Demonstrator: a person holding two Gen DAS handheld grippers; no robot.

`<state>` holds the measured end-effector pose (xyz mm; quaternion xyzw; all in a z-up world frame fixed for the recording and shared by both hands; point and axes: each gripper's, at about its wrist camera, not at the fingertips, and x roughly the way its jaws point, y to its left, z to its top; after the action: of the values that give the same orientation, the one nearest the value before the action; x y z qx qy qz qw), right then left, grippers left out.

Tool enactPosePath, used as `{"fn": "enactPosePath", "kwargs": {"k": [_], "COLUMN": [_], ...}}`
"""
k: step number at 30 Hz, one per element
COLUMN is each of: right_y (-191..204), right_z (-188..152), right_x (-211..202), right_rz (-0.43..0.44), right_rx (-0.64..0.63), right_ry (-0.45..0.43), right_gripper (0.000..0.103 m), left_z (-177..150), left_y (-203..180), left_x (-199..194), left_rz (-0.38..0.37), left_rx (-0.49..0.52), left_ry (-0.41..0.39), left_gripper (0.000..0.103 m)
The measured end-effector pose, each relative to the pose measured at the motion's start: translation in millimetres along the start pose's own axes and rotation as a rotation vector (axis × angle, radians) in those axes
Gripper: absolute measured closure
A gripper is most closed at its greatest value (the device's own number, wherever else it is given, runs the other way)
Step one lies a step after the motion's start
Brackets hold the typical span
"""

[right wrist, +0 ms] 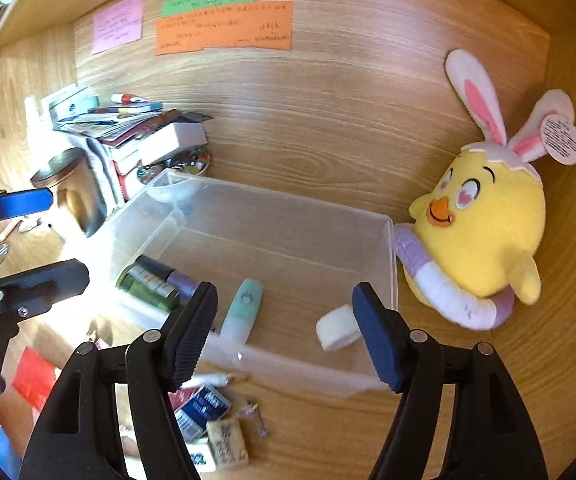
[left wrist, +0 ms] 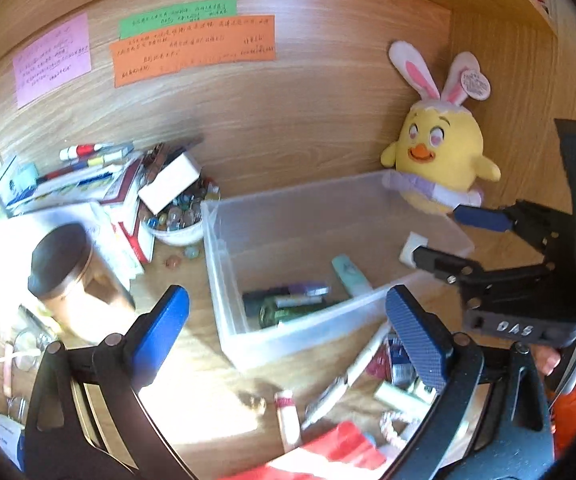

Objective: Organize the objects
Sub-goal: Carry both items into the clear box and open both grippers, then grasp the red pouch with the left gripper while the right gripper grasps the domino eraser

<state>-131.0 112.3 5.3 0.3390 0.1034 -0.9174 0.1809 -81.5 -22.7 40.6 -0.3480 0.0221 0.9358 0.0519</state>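
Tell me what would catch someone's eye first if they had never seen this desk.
The bright yellow plush chick with pink-and-white bunny ears stands out first, propped in the right corner against the wooden back wall. Next comes the clear plastic storage bin in the middle of the desk, holding a few bottles and tubes. Above, the orange, green and pink paper notes are stuck to the wall.

A home study nook is shown: a wooden worktop (right wrist: 328,420) is enclosed by panels bearing handwritten notes (right wrist: 224,28), with stacked books (left wrist: 88,184) and a plush chick (right wrist: 484,236).
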Motion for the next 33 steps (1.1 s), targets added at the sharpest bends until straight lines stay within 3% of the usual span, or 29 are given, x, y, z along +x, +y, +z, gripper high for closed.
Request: {"fn": "enactPosePath", "kwargs": {"k": [6,20,28,33], "right_y": [4,9,29,33], "right_z": [-23,-86,-98,-98], "right_x": [-7,-14,-12,-11], "right_rz": [-0.001,0.039,0.082,0.098], "right_rx": [-0.003,0.061,0.065,0.065], "right_ry": [0.025,0.152,0.185,0.193], "right_gripper": [0.035,0.035,0.035,0.035], "left_z": [-22,-95,-134,-148], "left_y": [6,43,43,35], "left_x": [-9,-25,-42,-32], "left_rz": [-0.042,0.002,0.019,-0.021], "left_rx": [-0.031,-0.12,-0.06,-0.003], "left_ry": [0.047,0.145,0.181,0.229], "left_gripper": [0.003,0.003,0.003,0.003]}}
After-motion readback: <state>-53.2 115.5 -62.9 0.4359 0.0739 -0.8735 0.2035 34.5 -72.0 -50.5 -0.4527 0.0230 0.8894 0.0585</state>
